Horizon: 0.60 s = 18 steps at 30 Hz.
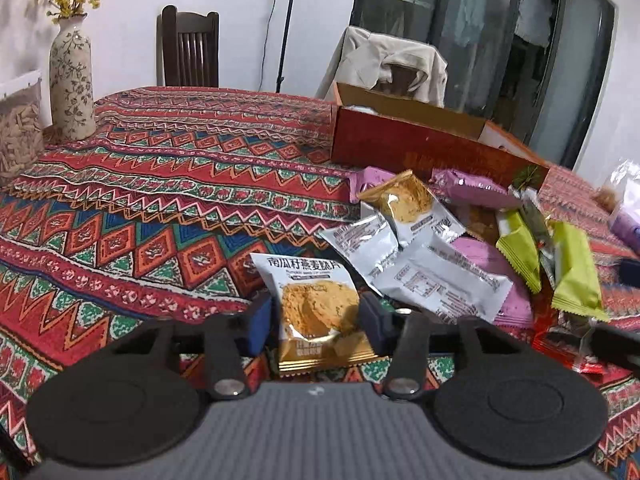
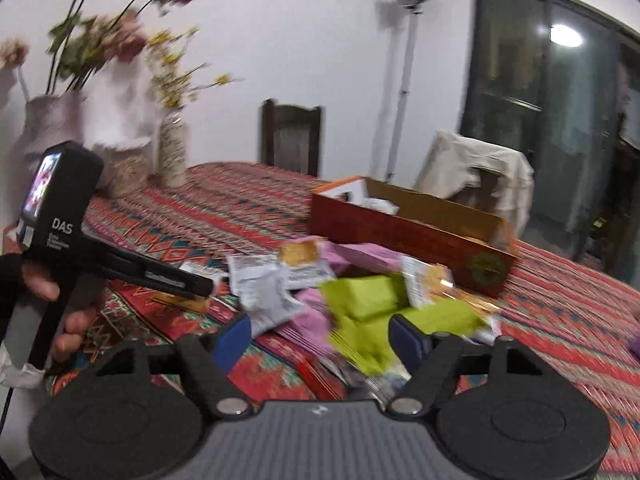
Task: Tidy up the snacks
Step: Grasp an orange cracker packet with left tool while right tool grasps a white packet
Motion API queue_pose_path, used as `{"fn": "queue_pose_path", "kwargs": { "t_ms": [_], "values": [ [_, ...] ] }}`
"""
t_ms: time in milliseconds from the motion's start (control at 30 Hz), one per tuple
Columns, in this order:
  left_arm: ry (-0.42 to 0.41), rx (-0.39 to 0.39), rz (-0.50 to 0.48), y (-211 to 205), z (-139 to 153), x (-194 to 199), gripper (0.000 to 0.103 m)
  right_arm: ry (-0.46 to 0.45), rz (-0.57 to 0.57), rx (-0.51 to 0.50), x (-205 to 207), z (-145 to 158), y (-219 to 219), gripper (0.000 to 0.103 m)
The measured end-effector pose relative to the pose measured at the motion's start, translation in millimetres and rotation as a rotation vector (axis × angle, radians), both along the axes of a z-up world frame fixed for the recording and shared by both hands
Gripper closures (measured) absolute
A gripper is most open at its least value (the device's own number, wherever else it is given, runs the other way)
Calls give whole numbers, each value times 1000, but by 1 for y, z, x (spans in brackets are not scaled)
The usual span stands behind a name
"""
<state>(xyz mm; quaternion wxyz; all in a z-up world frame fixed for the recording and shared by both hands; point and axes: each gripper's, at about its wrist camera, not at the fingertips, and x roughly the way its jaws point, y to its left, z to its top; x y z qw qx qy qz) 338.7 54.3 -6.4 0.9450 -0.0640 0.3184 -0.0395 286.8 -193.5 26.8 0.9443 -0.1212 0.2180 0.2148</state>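
Observation:
A pile of snack packets lies on the patterned tablecloth: silver (image 1: 436,280), pink (image 1: 468,188) and green (image 1: 572,276) ones. My left gripper (image 1: 316,312) is shut on an oat crisp packet (image 1: 316,304) with a gold bottom, at the pile's left edge. A red open box (image 1: 420,140) stands behind the pile. In the blurred right wrist view my right gripper (image 2: 320,336) is open above the pile, with green packets (image 2: 360,300) and pink packets (image 2: 312,320) between its fingers. The box (image 2: 408,236) lies beyond. The left gripper's body (image 2: 120,268) shows at left.
A floral vase (image 1: 72,80) and a clear jar (image 1: 18,132) stand at the table's far left. A dark chair (image 1: 188,48) and a chair draped with a beige coat (image 1: 384,64) stand behind the table. A light stand (image 2: 400,80) rises by the wall.

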Motion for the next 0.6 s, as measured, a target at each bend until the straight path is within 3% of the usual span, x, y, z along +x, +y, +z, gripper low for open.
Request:
{"fn": "queue_pose_path", "kwargs": {
  "t_ms": [133,233,267,333,367,400,500,600],
  "values": [
    [-26,15,-7,14,8,-12,85,23,74,-80,36,-12,42,39],
    [-27,25,-5,25,11,-20,86,53,104,-136,61,-24,69,46],
    [-17,26,-4,27,11,-21,84,61,107,-159,68,-29,77,47],
    [-19,25,-5,28,11,-23,58,65,95,-212,77,-40,88,50],
    [-29,22,-2,27,12,-24,34,65,94,-223,79,-43,92,49],
    [-41,21,0,24,13,-24,27,68,95,-222,79,-45,93,50],
    [-58,37,-41,9,14,-15,25,70,96,-213,75,-46,92,54],
    [-12,42,-50,-4,9,1,26,91,102,-195,67,-43,83,62]
  ]
}}
